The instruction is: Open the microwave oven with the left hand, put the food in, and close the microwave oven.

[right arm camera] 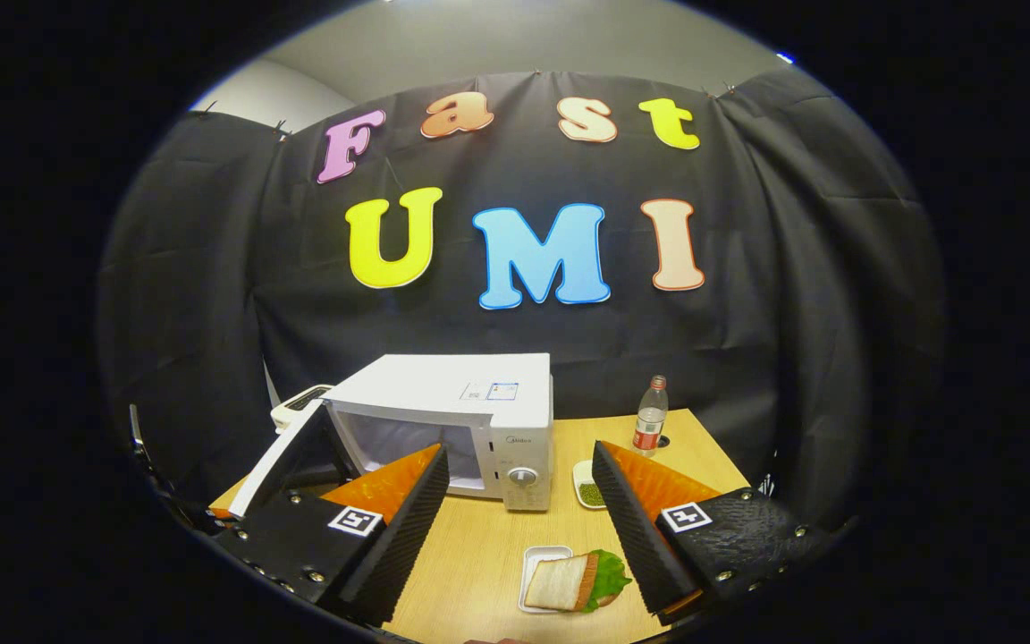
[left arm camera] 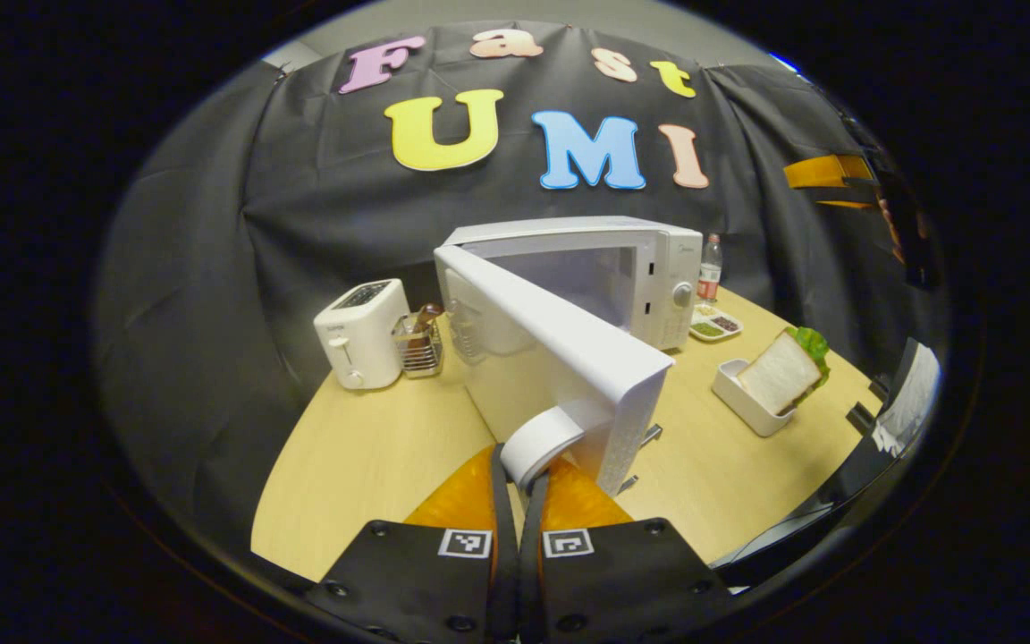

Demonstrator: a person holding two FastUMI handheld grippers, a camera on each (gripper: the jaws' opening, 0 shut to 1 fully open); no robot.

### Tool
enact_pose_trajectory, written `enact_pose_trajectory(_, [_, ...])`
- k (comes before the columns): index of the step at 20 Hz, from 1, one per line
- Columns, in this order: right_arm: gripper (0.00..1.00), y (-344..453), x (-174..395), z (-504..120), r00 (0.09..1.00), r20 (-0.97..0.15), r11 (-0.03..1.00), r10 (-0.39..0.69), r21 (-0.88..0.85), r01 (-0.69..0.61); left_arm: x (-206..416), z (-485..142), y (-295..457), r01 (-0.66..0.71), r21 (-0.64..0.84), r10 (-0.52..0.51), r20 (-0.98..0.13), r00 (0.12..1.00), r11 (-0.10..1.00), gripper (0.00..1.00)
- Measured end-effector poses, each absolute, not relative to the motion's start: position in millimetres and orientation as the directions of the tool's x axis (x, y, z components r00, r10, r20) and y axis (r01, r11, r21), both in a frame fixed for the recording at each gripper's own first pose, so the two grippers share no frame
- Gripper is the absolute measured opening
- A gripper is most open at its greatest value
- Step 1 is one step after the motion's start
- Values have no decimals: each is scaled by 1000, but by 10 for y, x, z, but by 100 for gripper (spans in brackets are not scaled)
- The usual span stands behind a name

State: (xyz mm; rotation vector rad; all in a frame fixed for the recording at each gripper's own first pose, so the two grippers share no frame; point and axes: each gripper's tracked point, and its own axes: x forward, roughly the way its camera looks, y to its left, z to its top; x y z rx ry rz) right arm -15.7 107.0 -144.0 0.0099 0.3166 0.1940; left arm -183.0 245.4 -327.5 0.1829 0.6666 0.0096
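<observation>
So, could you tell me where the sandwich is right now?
The sandwich sits in a small white tray on the wooden table, in front of the open microwave; in the right gripper view it lies between the right gripper's open fingers.

We see the white microwave (right arm camera: 470, 420) mid-frame in the right gripper view, its door (left arm camera: 560, 367) swung wide open, cavity bare. The food, a sandwich (right arm camera: 573, 580) w/ white bread & green lettuce, lies in a small white tray (right arm camera: 533, 559) at bottom center, near the microwave's front.
</observation>
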Motion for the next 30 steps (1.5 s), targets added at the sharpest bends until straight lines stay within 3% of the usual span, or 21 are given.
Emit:
enact_pose_trajectory(7, [97,1158,-127,-1659,908,-356,975,219,55,-214,-1920,-3257,2818,38,164,69,-601,796,986,11])
enact_pose_trajectory(11, [97,1080,-84,-1888,881,-401,967,253,98,-233,-2017,-3304,2918,6,96,54,-612,789,995,23])
enact_pose_trajectory(13, [98,1012,-71,-2102,857,-440,963,269,119,-241,-2067,-3315,3004,-16,105,77,-606,792,994,24])
enact_pose_trajectory(14, [98,948,-63,-2210,847,-458,963,270,128,-238,-2097,-3303,3034,-26,102,83,-604,792,994,31])
enact_pose_trajectory(21, [99,313,-77,-3081,739,-640,977,209,166,-133,-2494,-2982,3394,-207,168,266,-585,766,964,38])
enact_pose_trajectory(22, [98,249,-107,-3210,713,-670,977,208,169,-126,-2490,-2810,3364,-238,167,291,-555,779,957,32])
enact_pose_trajectory(24, [98,167,-218,-3426,663,-717,976,217,184,-121,-2402,-2355,3203,-283,174,332,-474,816,943,40])
enact_pose_trajectory(27, [98,141,-348,-3660,591,-765,965,255,235,-113,-2047,-1545,2826,-326,194,373,-308,875,925,36])
enact_pose_trajectory(30, [98,147,-392,-3833,539,-791,955,290,274,-111,-1584,-802,2307,-314,247,353,-136,926,917,58])
